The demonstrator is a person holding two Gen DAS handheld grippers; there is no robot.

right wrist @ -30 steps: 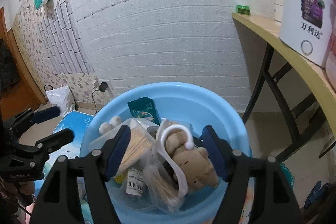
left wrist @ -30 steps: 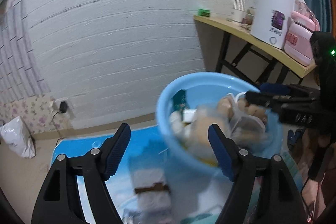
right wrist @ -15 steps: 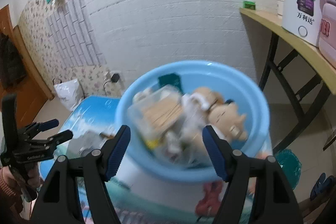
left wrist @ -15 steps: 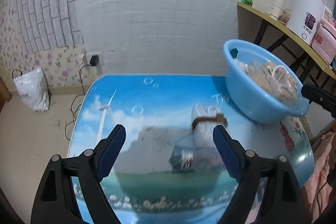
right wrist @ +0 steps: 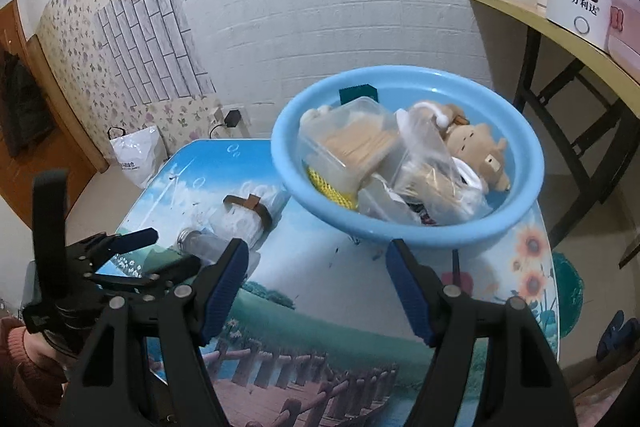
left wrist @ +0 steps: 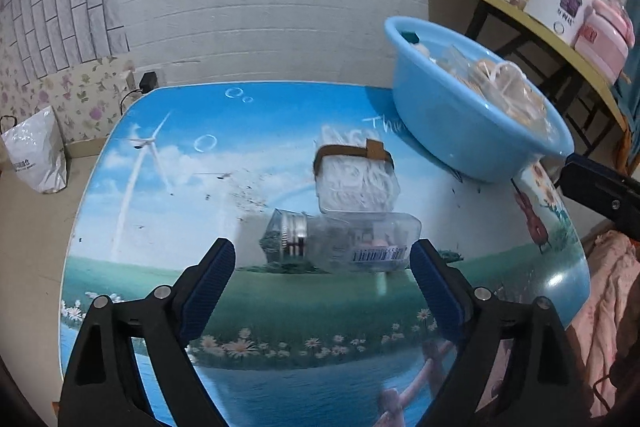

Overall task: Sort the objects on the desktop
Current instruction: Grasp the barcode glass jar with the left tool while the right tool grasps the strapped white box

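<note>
While its jaws widen with nothing pinched between them, the left gripper (left wrist: 322, 281) hangs just short of a clear jar (left wrist: 340, 241) lying on the table (left wrist: 160, 187), a banded white bundle (left wrist: 354, 179) beyond. Spread and empty, the right gripper (right wrist: 316, 287) faces the filled blue basin (right wrist: 408, 155) at the far right.

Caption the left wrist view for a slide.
Left gripper, jaws opening, nears a clear jar lying by a banded white bundle; blue basin beyond.
</note>
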